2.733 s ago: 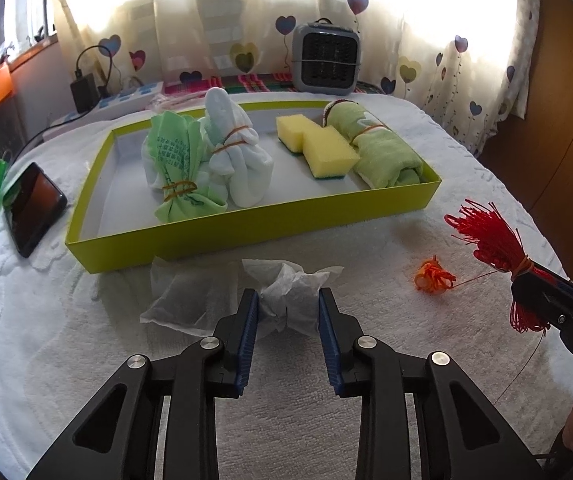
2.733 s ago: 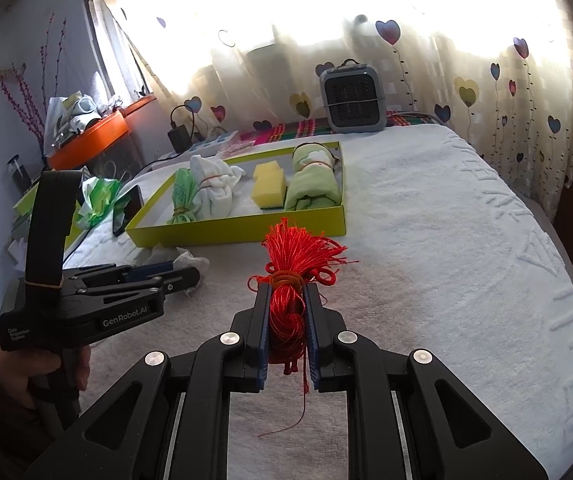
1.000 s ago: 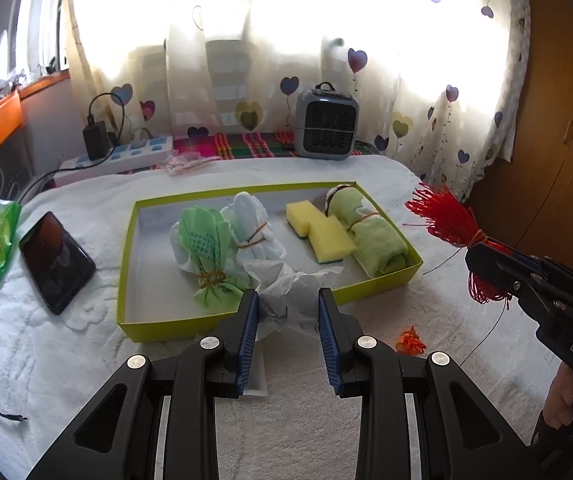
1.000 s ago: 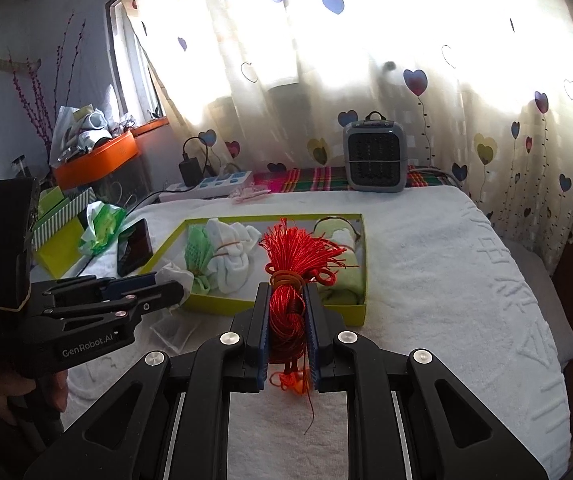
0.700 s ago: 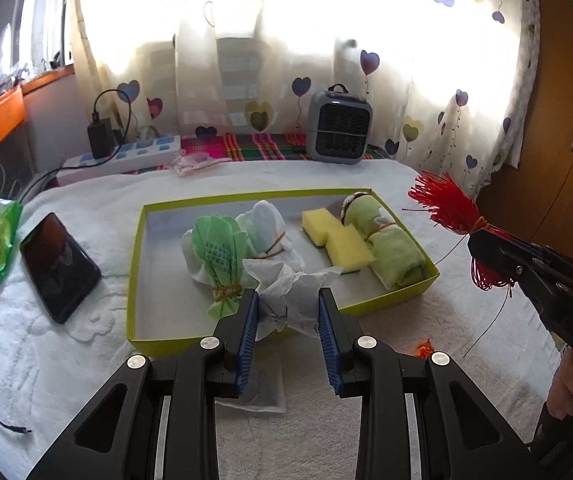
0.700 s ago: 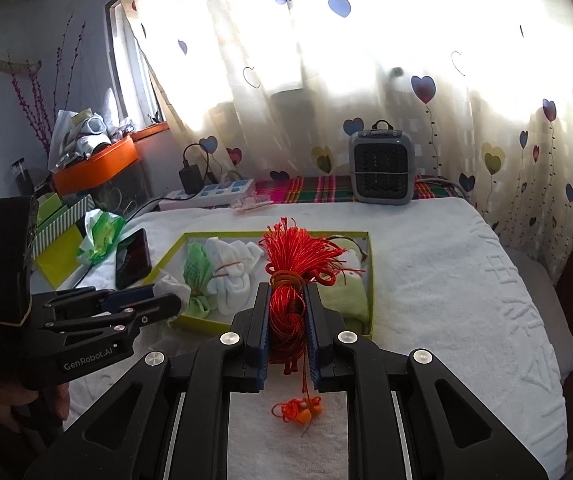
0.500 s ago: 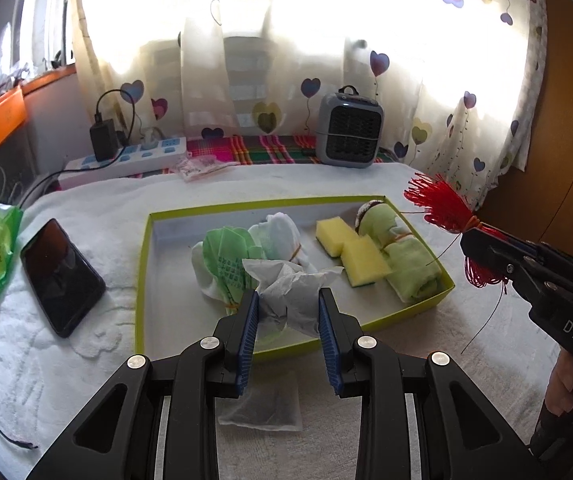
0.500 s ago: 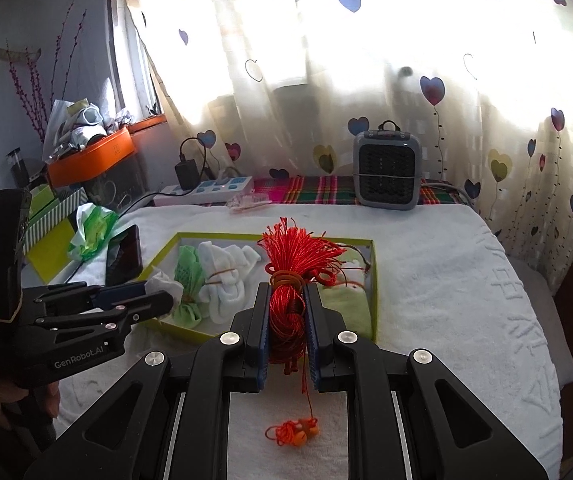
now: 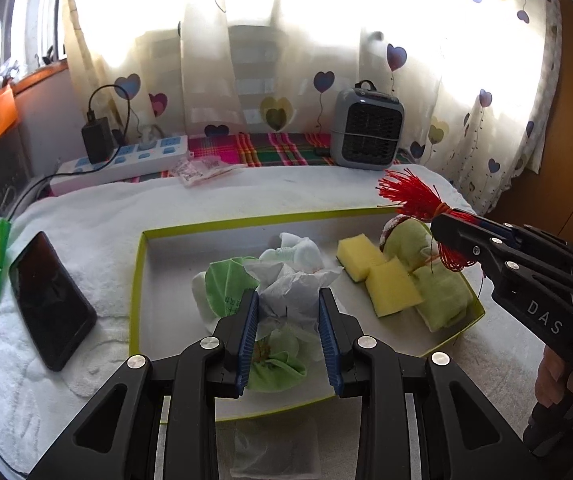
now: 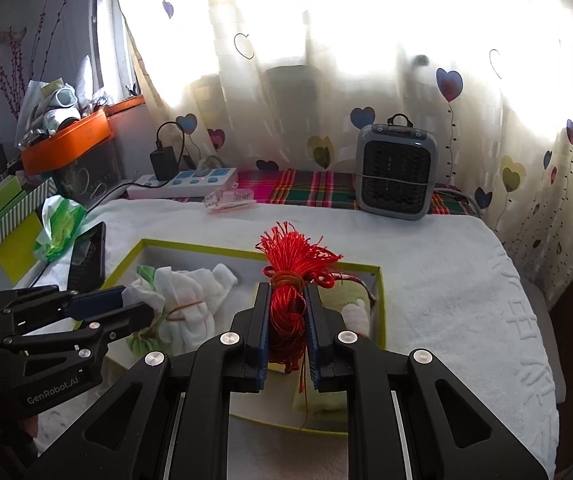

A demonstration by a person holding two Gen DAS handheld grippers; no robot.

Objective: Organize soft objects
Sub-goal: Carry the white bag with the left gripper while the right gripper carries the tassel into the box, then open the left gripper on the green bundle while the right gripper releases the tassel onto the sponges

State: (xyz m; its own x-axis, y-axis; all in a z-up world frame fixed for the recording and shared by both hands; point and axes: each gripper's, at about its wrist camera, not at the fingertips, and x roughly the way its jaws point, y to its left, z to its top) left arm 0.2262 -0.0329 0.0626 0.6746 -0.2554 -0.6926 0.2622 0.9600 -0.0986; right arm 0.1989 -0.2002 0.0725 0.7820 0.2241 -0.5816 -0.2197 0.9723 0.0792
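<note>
Both loads are in transit to the yellow-green tray (image 9: 136,280): the left gripper (image 9: 288,334) is clamped on crumpled white tissue (image 9: 290,286) above the 2 bundles, the right gripper (image 10: 286,330) on the red tassel (image 10: 290,260) over the green roll (image 9: 438,280), so each next needs lowering into free space before release.

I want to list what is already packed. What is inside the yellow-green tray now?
Inside the tray: a green bundle, a white bundle, two yellow sponges and a rolled green towel. The crumpled tissue in the left gripper covers part of the bundles.
</note>
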